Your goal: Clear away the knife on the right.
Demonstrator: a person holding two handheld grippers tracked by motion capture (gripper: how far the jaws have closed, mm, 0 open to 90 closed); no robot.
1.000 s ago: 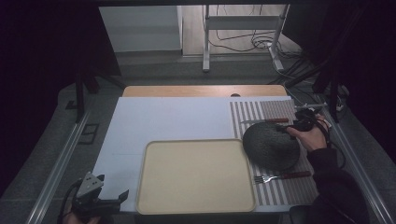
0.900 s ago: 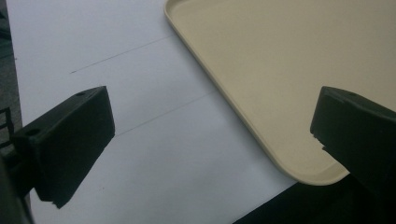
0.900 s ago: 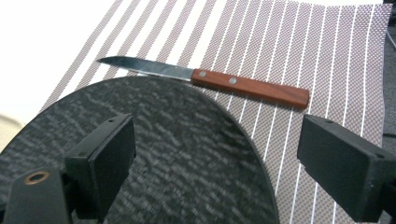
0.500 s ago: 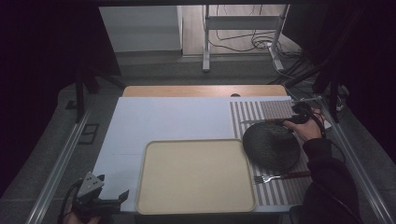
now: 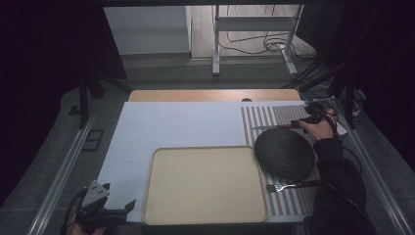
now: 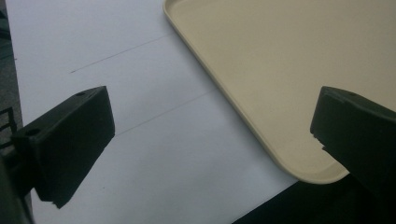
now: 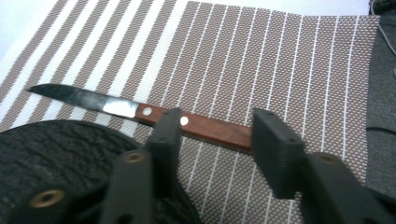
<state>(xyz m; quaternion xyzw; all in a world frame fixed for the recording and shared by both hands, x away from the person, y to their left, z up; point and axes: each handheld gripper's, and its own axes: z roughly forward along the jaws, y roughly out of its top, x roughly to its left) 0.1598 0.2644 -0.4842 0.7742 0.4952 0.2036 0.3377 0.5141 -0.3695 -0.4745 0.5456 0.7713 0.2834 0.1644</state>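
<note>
Since the earlier frame the right hand-held gripper [image 5: 302, 122] has slid away from the plate [image 5: 285, 153] toward the far edge of the striped mat [image 5: 274, 117] and dropped onto the knife [image 7: 154, 116]; its jaws have just been closing, with the knife's wooden handle [image 7: 212, 131] between them. From the right gripper view they straddle the handle, but I cannot tell whether the pads press on it yet.

That knife lies flat on the mat just beyond the plate, its long axis running across the desk [image 5: 171, 122]: blade toward the middle, handle toward the right edge. The right hand-held gripper comes at it from above and behind, jaws set crosswise to the handle, so a straight pinch and lift should do. Its blade tip sits close to the plate's rim, which is the one thing likely to catch if the knife is dragged rather than raised.

A fork [image 5: 293, 186] lies on the mat's near side, well apart. A tray [image 5: 203, 183] sits bare in the middle of the desk. The left hand-held gripper [image 6: 210, 140] hangs spread wide over the near left corner, beside the tray's corner, far from the knife.
</note>
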